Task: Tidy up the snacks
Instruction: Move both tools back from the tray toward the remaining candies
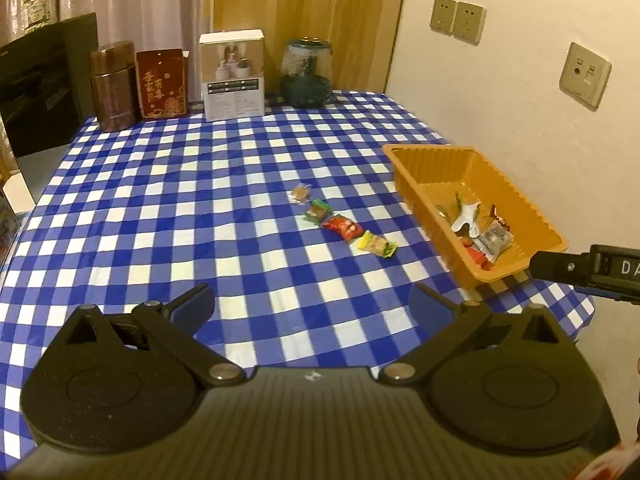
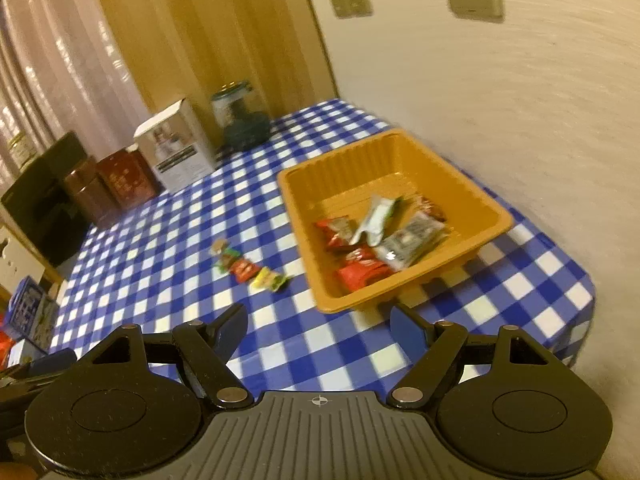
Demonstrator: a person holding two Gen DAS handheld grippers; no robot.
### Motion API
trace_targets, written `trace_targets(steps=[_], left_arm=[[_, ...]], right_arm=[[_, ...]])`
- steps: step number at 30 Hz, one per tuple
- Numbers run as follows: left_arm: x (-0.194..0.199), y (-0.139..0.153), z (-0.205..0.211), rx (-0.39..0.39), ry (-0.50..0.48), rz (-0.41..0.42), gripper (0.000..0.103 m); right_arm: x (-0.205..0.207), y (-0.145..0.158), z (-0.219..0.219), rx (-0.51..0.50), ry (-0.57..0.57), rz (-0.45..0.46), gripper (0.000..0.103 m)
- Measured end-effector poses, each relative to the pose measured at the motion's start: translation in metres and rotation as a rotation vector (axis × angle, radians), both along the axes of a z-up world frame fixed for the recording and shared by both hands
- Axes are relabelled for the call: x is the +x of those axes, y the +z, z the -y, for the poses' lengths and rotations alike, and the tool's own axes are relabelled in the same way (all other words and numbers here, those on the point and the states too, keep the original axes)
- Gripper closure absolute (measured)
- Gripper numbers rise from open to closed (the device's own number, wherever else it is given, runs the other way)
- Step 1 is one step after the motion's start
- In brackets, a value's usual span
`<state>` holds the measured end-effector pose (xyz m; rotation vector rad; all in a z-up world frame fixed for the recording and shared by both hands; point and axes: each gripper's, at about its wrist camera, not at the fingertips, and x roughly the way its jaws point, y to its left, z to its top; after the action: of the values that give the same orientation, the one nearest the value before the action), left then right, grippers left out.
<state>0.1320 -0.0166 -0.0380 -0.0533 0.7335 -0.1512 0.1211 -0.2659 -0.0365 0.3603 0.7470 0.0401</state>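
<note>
Blue-and-white checked tablecloth (image 1: 160,208) covering a table set against a cream wall (image 1: 500,92) with socket plates; curtains behind the far edge. Far edge, left to right: brown cylindrical tin (image 1: 113,86), red printed box (image 1: 162,83), white product box (image 1: 233,75), dark green glass jar (image 1: 307,73). Right edge, beside the wall: orange plastic tray (image 1: 424,168), ribbed walls, holding several wrapped snacks, red, silver and clear packets heaped toward its near end (image 2: 376,240). Middle of the cloth, left of the tray and apart from it: four small wrapped snacks in a slanting row, namely a tan piece (image 1: 300,193), a green-wrapped piece (image 1: 319,212), a red packet (image 1: 341,227) and a yellow-green packet (image 1: 377,244). Left gripper (image 1: 313,308): over the near edge, fingers spread wide, nothing between them. Right gripper (image 2: 319,330): over the near right corner just short of the tray, fingers released and apart, nothing grasped; its view is blurred.
</note>
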Motion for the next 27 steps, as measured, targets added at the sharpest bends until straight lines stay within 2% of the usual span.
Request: trace_targets(steps=[15, 24, 26, 27], left_arm=[[0.000, -0.005, -0.034, -0.019, 0.069, -0.043, 0.000], [0.010, -0.012, -0.044, -0.016, 0.091, -0.059, 0.000], [0.013, -0.015, -0.048, -0.016, 0.095, -0.063, 0.000], [0.016, -0.017, -0.049, -0.016, 0.097, -0.065, 0.000]], right_arm=[[0.011, -0.007, -0.032, -0.019, 0.093, -0.010, 0.025], [0.022, -0.016, -0.055, -0.082, 0.204, 0.046, 0.025], [0.028, -0.021, -0.062, -0.106, 0.227, 0.051, 0.031], [0.032, -0.024, -0.066, -0.119, 0.240, 0.048, 0.040]])
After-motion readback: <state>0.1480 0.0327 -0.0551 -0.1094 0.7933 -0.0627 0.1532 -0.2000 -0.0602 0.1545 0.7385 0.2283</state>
